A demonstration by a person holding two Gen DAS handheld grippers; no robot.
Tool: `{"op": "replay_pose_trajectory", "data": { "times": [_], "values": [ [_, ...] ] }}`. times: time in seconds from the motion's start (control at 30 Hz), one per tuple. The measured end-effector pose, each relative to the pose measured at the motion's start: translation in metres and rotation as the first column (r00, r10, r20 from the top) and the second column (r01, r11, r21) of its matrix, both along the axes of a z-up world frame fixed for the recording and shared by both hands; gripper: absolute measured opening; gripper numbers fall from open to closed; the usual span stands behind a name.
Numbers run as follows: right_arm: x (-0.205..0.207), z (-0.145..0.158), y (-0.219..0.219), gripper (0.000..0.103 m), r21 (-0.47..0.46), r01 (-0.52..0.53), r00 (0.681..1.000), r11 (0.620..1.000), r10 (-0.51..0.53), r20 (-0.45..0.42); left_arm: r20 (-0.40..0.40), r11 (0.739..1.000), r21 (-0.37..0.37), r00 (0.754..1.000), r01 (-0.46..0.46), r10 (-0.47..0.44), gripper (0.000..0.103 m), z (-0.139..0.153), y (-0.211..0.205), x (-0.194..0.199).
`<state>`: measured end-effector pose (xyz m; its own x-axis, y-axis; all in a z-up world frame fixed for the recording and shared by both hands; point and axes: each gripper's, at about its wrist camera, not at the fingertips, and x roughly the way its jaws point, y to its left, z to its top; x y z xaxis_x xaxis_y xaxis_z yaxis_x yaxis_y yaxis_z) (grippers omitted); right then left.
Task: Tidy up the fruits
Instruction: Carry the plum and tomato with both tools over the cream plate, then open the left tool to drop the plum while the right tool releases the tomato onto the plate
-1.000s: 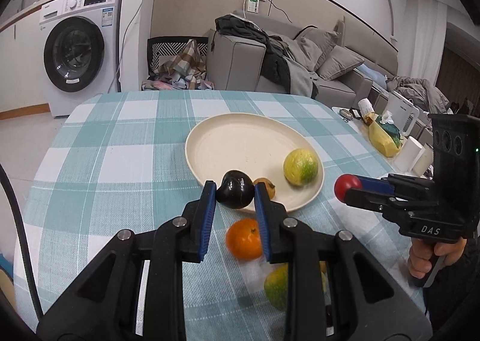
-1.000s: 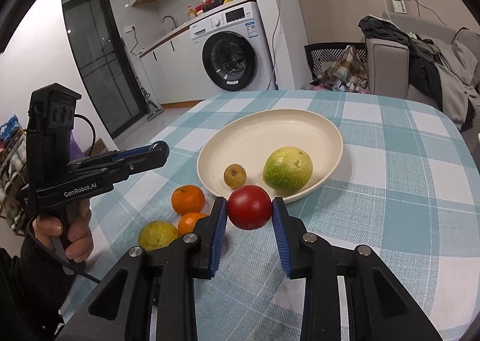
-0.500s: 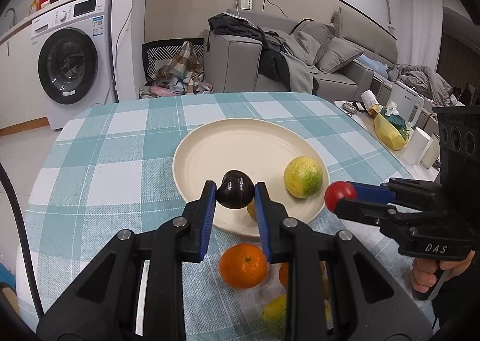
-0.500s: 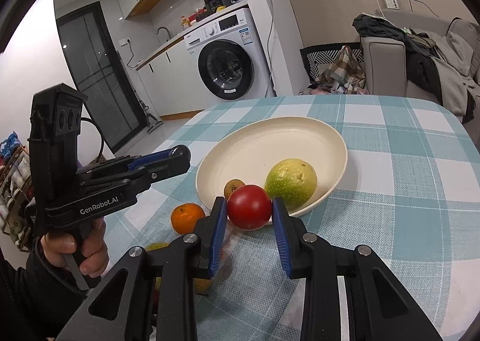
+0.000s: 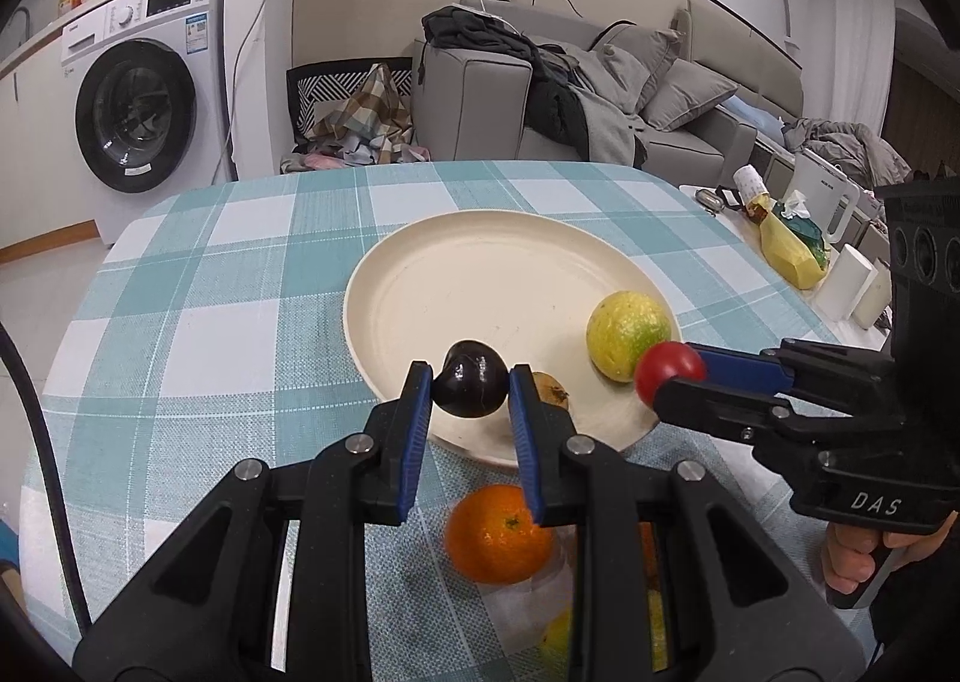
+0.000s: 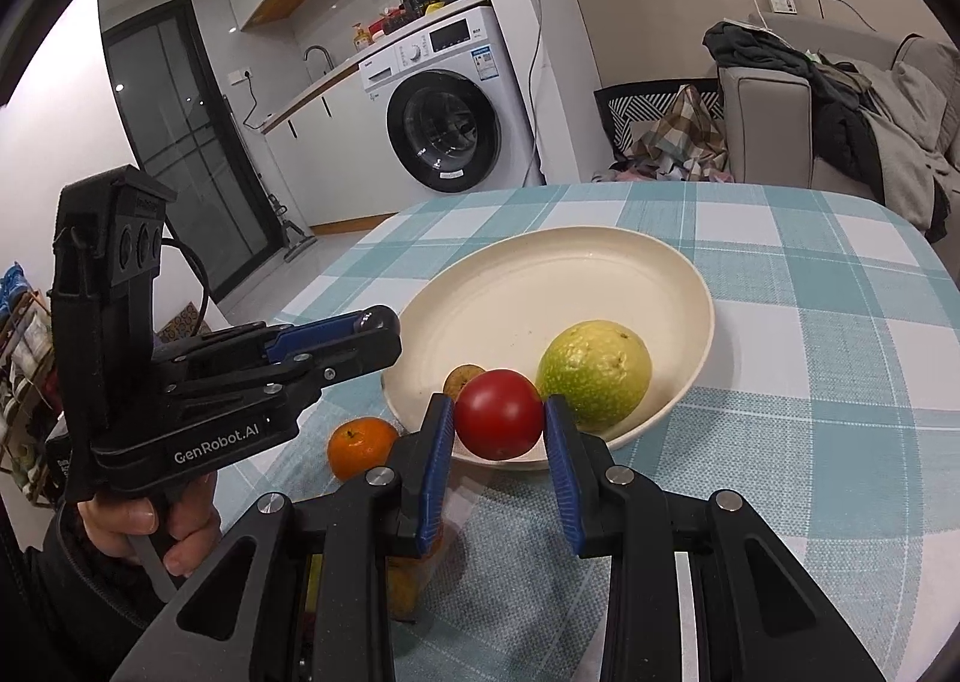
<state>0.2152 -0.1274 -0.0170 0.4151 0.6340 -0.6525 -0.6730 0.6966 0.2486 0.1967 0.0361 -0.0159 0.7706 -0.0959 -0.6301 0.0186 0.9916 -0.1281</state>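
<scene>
My left gripper (image 5: 470, 389) is shut on a dark purple fruit (image 5: 471, 385) and holds it above the near rim of the cream plate (image 5: 480, 286). My right gripper (image 6: 498, 422) is shut on a red tomato (image 6: 499, 421), also over the plate's near rim (image 6: 660, 412). On the plate lie a yellow-green citrus (image 5: 627, 334) (image 6: 594, 373) and a small brown fruit (image 5: 552, 389) (image 6: 463, 377). An orange (image 5: 499, 533) (image 6: 362, 446) lies on the cloth in front of the plate. More fruit is partly hidden under my fingers.
The table has a teal checked cloth (image 5: 210, 322). A side surface at the right holds a kettle (image 5: 825, 205), a yellow bag (image 5: 786, 250) and white boxes (image 5: 852, 292). A washing machine (image 5: 138, 99) and a sofa (image 5: 630, 99) stand beyond the table.
Both grippers have moved forward toward the plate with their fruits. The tomato and the dark fruit now hang over the plate's near rim.
</scene>
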Motion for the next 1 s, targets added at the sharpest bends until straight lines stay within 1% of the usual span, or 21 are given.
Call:
{"op": "replay_pose_trajectory", "data": {
  "times": [0.17, 0.3, 0.4, 0.73, 1.0],
  "values": [
    [0.003, -0.001, 0.004, 0.032, -0.011, -0.001, 1.000, 1.000, 0.001, -0.006, -0.014, 1.000, -0.001, 1.000, 0.000, 0.000, 0.023, -0.004, 0.001, 0.003],
    [0.010, -0.008, 0.006, 0.032, -0.018, -0.006, 0.999, 1.000, 0.005, -0.052, -0.023, 1.000, -0.008, 1.000, 0.000, 0.000, 0.023, -0.006, 0.003, 0.004],
    [0.014, -0.011, 0.007, 0.032, -0.040, 0.002, 0.998, 0.999, -0.004, -0.055, -0.028, 1.000, -0.009, 1.000, 0.000, 0.000, 0.023, -0.007, 0.003, 0.006],
    [0.032, -0.015, 0.004, 0.032, -0.043, 0.056, 0.995, 0.998, -0.059, -0.075, -0.044, 1.000, -0.006, 0.999, 0.001, -0.001, 0.023, -0.011, 0.002, 0.009],
    [0.035, -0.015, 0.005, 0.032, -0.058, 0.077, 0.995, 0.995, -0.081, -0.058, -0.062, 1.000, -0.009, 0.998, -0.002, 0.001, 0.023, -0.015, 0.001, 0.015]
  ]
}}
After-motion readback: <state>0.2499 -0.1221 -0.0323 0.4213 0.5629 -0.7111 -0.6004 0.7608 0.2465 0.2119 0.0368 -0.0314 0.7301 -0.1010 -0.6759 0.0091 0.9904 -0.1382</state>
